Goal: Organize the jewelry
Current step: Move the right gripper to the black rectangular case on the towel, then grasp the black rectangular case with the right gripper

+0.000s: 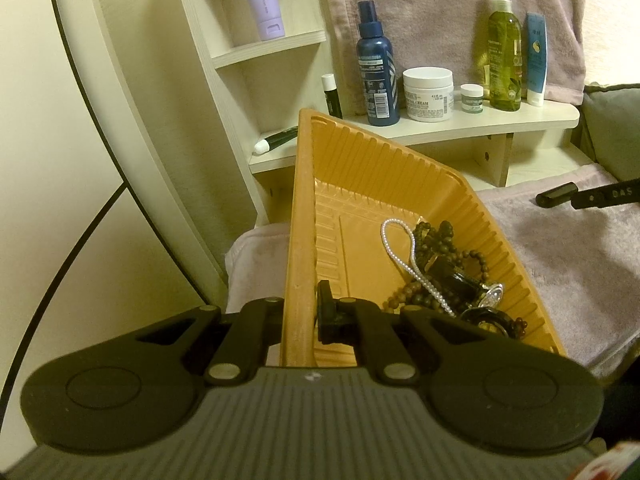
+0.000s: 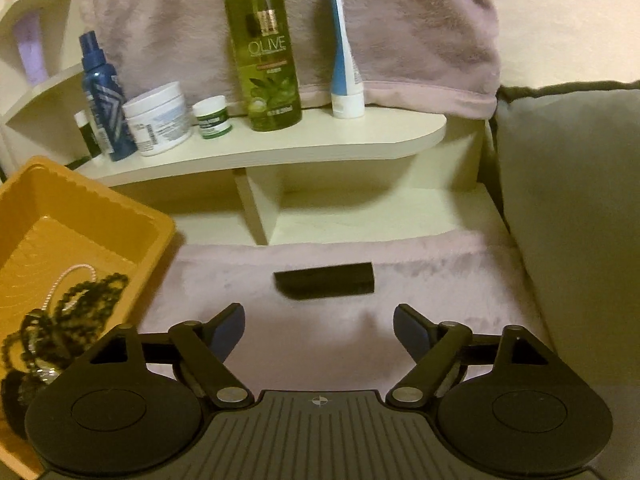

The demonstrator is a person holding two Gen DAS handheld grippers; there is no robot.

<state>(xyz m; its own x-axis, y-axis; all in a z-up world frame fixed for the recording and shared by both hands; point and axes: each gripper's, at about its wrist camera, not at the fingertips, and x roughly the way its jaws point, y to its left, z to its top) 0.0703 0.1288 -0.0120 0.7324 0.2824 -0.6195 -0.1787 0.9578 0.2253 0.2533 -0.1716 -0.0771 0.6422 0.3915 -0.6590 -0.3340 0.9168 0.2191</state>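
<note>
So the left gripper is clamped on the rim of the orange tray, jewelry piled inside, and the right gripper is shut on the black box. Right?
Not quite. The right wrist view shows the right gripper open, with the black box lying untouched on the towel ahead. The left gripper does clamp the orange tray rim, jewelry inside.

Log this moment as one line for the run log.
left gripper: shut on orange tray wall | tray: tilted, jewelry inside | right gripper: open, empty, facing black box

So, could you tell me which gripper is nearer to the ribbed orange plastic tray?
Left: the left gripper is clamped on the orange tray's rim; the right gripper hangs open beside it, over the towel.
</note>
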